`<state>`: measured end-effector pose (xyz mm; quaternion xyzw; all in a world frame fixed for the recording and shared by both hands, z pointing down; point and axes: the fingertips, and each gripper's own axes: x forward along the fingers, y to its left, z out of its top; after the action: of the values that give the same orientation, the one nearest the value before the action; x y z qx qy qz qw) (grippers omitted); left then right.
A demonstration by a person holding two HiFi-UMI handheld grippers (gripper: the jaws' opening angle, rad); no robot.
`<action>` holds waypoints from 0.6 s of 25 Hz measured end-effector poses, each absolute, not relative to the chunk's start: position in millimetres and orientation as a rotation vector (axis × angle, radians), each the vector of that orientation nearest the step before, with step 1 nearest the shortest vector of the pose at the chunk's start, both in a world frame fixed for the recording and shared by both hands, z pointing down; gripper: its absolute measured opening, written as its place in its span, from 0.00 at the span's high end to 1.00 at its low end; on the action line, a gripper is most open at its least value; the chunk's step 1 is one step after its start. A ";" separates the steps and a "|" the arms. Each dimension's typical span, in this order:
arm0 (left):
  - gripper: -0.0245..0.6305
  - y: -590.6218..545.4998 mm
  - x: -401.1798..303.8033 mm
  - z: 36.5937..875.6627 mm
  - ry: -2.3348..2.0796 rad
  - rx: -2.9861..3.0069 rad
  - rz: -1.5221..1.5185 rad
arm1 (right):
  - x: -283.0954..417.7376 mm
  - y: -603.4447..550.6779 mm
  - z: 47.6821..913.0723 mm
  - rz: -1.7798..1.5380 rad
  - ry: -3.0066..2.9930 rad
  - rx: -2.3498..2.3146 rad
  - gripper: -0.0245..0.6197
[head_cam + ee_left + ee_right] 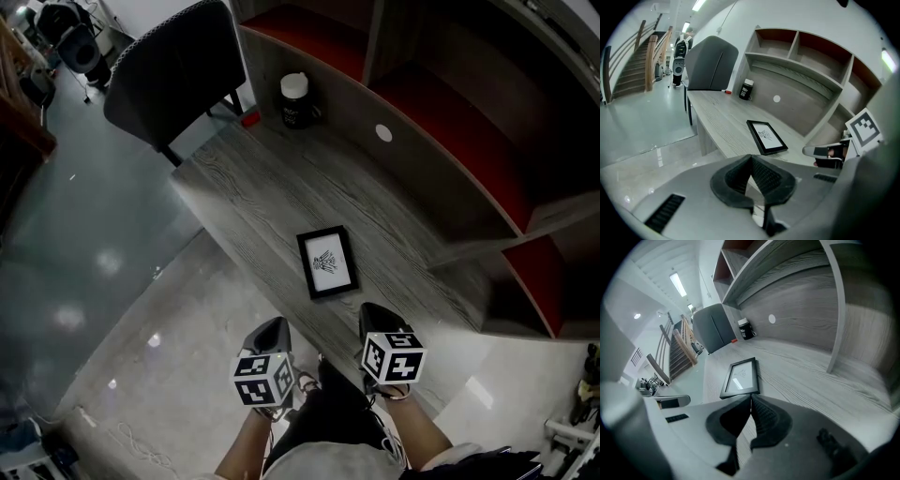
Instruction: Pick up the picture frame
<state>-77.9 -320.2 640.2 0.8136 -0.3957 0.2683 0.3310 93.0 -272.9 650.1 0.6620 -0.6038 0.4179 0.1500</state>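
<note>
A grey wood-grain desk [281, 197] with a curved edge carries a black jar [295, 100] with a white lid, upright at its far end near the back panel. Just beside the jar, toward the desk's edge, lies a small red thing [249, 118]. A white round disc [383, 133] sits on the back panel above the desk. A dark grey chair [173, 70] stands at the desk's far end. Shelves [450, 112] with red inner faces rise over the desk. A glossy floor [84, 272] lies beside it.

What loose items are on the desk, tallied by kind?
picture frame: 1
black jar with white lid: 1
small red object: 1
Total: 3
</note>
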 end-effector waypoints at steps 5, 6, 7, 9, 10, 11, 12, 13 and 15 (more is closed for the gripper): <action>0.95 -325.4 -77.8 641.7 -1.049 2.116 0.694 | 94.0 -281.1 648.2 1.190 -1.759 1.908 0.91; 0.95 -326.9 -77.2 642.0 -1.051 2.115 0.691 | 94.1 -283.1 648.2 1.187 -1.763 1.907 0.91; 0.95 -328.7 -76.8 642.3 -1.053 2.114 0.689 | 94.3 -285.4 648.4 1.184 -1.768 1.905 0.91; 0.95 -332.6 -76.7 643.1 -1.061 2.112 0.685 | 94.8 -290.5 649.6 1.183 -1.774 1.898 0.91; 0.95 -334.5 -77.1 643.4 -1.066 2.110 0.684 | 95.0 -292.7 650.3 1.186 -1.776 1.893 0.91; 0.95 -336.0 -77.6 643.7 -1.070 2.109 0.683 | 95.3 -294.8 650.9 1.188 -1.778 1.890 0.91; 0.95 -337.3 -78.4 644.0 -1.073 2.107 0.683 | 95.6 -296.8 651.0 1.189 -1.780 1.887 0.91; 0.95 -338.3 -79.3 644.3 -1.076 2.105 0.683 | 96.0 -298.5 650.9 1.187 -1.781 1.885 0.91; 0.95 -340.0 -81.7 645.1 -1.082 2.099 0.683 | 97.2 -301.9 650.5 1.180 -1.780 1.883 0.91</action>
<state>-81.7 -340.0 645.1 0.8044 -0.4149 0.2619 0.3351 97.2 -301.9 650.5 0.6541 -0.6185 0.4101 0.1468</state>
